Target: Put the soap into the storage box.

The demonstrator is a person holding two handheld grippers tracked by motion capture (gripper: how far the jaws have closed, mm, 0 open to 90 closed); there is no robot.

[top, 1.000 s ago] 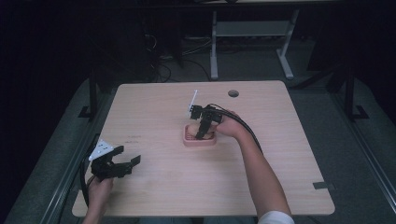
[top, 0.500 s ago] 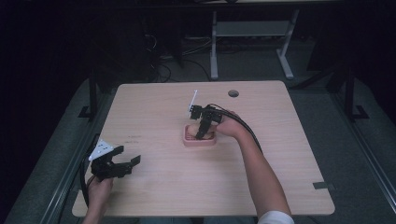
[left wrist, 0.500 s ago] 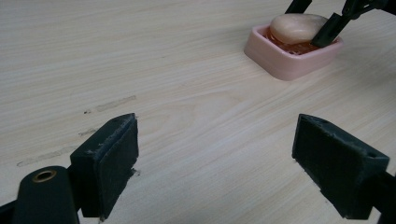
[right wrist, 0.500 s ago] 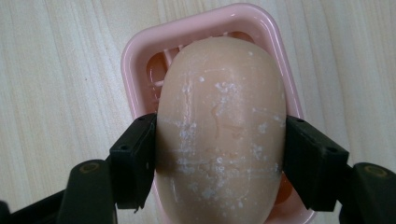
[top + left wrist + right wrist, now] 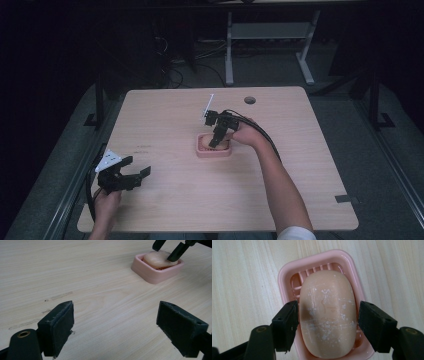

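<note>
Apparently, a bar of soap (image 5: pixel 328 315) lying in the pink soap dish (image 5: pixel 287 272) mid-table is straddled by the right gripper (image 5: pixel 328 323), its jaws at the bar's sides; whether they press cannot be told. The left gripper (image 5: pixel 115 327) is held wide open and empty near the table's (image 5: pixel 310 165) left front corner, so a lift or a release is judged to remain.

Left black two-jaw gripper (image 5: pixel 131 173) held low at near-left table edge, jaws spread wide, level. Right black two-jaw gripper (image 5: pixel 216 141) reached forward on extended forearm, pointing down, jaws parted.
</note>
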